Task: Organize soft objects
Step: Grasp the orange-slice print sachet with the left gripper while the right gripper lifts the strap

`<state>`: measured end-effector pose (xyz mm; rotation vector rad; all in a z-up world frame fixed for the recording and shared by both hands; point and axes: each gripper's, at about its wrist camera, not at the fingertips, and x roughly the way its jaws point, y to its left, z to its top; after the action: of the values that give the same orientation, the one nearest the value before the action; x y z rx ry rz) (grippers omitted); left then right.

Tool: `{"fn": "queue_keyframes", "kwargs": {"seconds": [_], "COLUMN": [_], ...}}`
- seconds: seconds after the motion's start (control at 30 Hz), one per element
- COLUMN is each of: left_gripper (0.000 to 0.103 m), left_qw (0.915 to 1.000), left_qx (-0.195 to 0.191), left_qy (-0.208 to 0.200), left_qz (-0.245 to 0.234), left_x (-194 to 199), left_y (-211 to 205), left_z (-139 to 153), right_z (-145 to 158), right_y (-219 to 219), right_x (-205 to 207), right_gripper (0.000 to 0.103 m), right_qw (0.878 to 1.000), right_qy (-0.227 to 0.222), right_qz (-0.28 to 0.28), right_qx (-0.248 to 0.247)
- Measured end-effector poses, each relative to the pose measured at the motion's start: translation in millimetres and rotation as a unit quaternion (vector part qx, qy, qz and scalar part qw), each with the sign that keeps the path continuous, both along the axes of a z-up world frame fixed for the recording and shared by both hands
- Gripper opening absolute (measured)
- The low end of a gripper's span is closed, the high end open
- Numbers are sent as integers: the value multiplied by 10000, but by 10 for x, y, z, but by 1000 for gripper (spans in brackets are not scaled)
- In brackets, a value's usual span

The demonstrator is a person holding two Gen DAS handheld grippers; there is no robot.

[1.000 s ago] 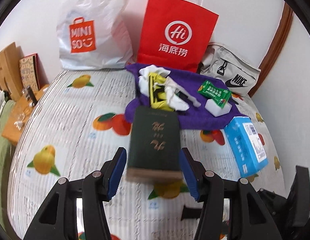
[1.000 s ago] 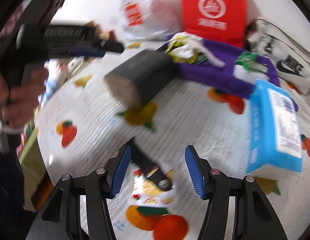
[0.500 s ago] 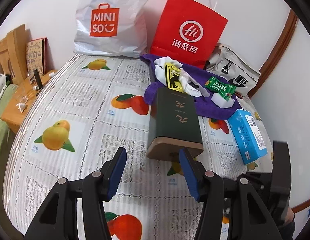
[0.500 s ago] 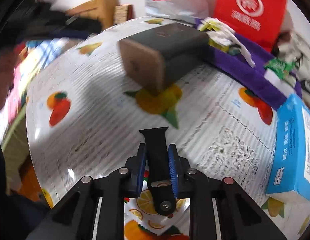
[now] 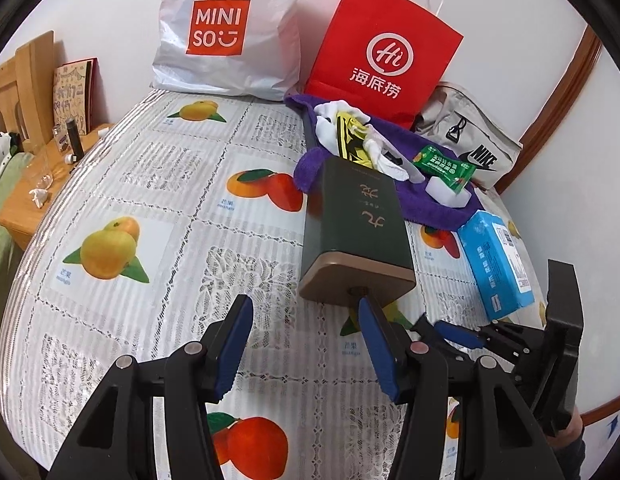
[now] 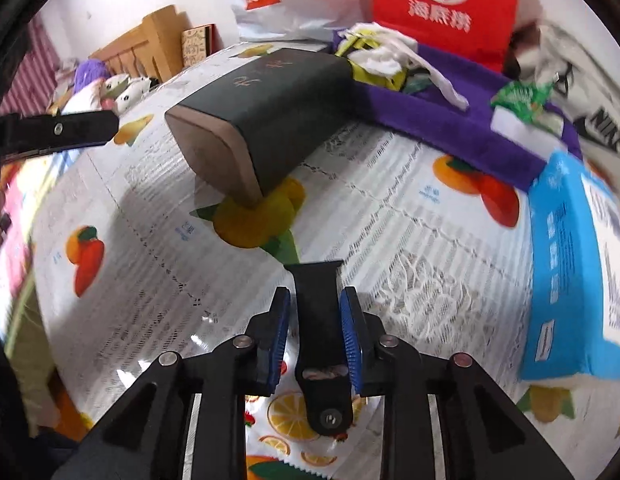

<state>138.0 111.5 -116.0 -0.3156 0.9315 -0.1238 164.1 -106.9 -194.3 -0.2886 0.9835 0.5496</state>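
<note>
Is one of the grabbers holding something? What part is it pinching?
Yes. The right gripper is shut on a black strap, pinching it across its middle. The left gripper is open and holds nothing.

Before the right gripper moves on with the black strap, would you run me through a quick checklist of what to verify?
1. Right gripper shut on the black strap: ok.
2. Strap lifted off the tablecloth: cannot tell.
3. Left gripper open and holding nothing: ok.
4. Dark green box lies apart from both grippers: ok.
5. Purple towel free to take the strap: not ok, socks and packets lie on it.
</note>
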Motion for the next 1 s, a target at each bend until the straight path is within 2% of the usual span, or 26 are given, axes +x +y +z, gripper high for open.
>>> {"fn": "queue_keyframes", "kwargs": {"seconds": [0.1, 0.2, 0.37, 0.53, 0.7, 0.87, 1.0], "left_gripper": [53, 53, 53, 56, 56, 57, 63], "left_qw": [10000, 9999, 9996, 9985, 9965, 9929, 9898], "left_qx": [28, 112, 154, 211, 200, 208, 167], "left_qy": [5, 26, 167, 254, 390, 548, 717], "left_qz": [-17, -56, -151, -432, -710, -1031, -1220], "left_x": [-29, -72, -105, -134, -164, -199, -202], "left_y": [-21, -49, -156, -408, -720, -1043, -1270], "left_z": [1, -4, -68, -138, -285, -413, -489], "right_z": [33, 200, 438, 535, 487, 415, 368], "right_y": [-57, -222, -422, -618, -939, -1281, -1475], "right_x": [58, 99, 54, -144, -415, -620, -719], "right_gripper": [21, 21, 21, 21, 21, 21, 21], "right_qw": [9996, 9955, 9897, 9902, 9900, 9859, 9825], "right_qy": [88, 64, -225, -473, -598, -641, -618], "right_qz": [-47, -334, -605, -784, -992, -1351, -1539], "right_qx": [251, 887, 1279, 1053, 803, 751, 845]}}
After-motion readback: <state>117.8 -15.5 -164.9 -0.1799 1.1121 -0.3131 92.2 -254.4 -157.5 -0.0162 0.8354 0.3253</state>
